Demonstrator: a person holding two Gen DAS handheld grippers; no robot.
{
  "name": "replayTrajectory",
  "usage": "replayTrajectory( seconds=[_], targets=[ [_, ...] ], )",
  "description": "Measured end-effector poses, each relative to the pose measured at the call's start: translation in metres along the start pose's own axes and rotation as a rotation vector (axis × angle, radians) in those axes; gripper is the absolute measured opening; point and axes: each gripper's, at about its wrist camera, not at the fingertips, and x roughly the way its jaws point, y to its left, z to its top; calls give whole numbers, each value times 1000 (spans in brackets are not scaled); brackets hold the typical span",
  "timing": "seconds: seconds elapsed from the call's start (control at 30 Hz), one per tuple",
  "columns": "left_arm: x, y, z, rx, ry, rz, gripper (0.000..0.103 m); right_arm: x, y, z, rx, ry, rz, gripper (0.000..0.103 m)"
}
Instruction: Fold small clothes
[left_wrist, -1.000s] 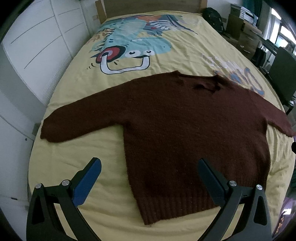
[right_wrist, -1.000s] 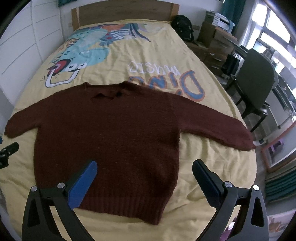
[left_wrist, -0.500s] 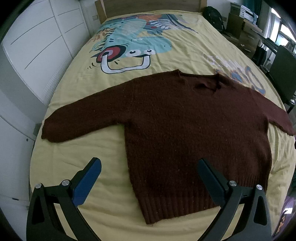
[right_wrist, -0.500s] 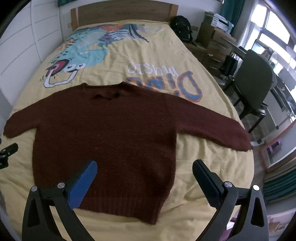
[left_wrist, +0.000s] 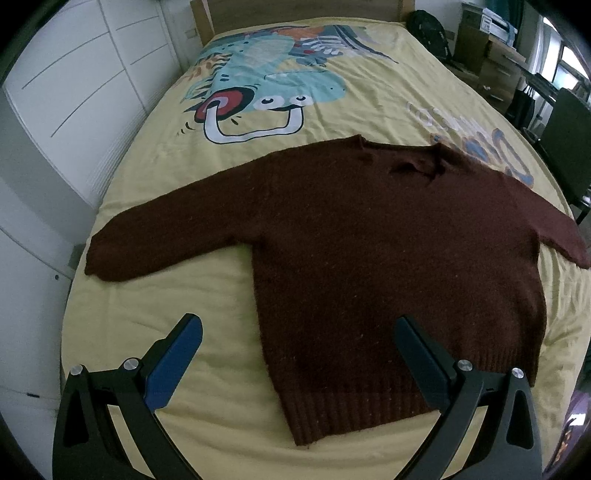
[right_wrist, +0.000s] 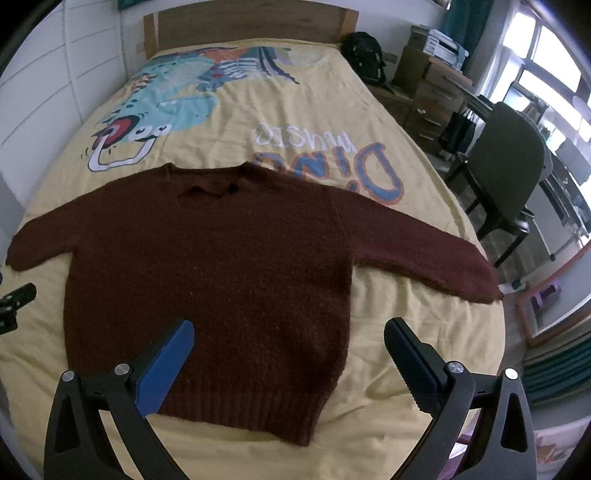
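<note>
Left wrist view, sweater (left_wrist: 369, 251) flat, collar toward headboard, sleeves crosswise, both claws wide open, empty.

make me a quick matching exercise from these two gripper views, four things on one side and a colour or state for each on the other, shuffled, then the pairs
Things:
1. sweater
2. bedspread
3. left gripper
4. chair

Descriptions:
A. yellow with a cartoon print
B. open, holding nothing
C. dark red-brown, spread flat, sleeves out
D. dark, standing beside the bed

Pairs: 1-C, 2-A, 3-B, 4-D
</note>
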Motion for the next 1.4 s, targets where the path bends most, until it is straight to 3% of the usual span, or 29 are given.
replayTrajectory(
  seconds=[1.0,1.2,1.4],
  targets=[
    [4,-9,5,14,-1,5,102,15,-6,0,21,0,21,103],
    [15,-10,22,19,-15,36,102,38,-38,9,69,-41,29,103],
    [35,-9,48,12,-35,16,102,88,-113,20,174,-43,-13,103]
  ],
)
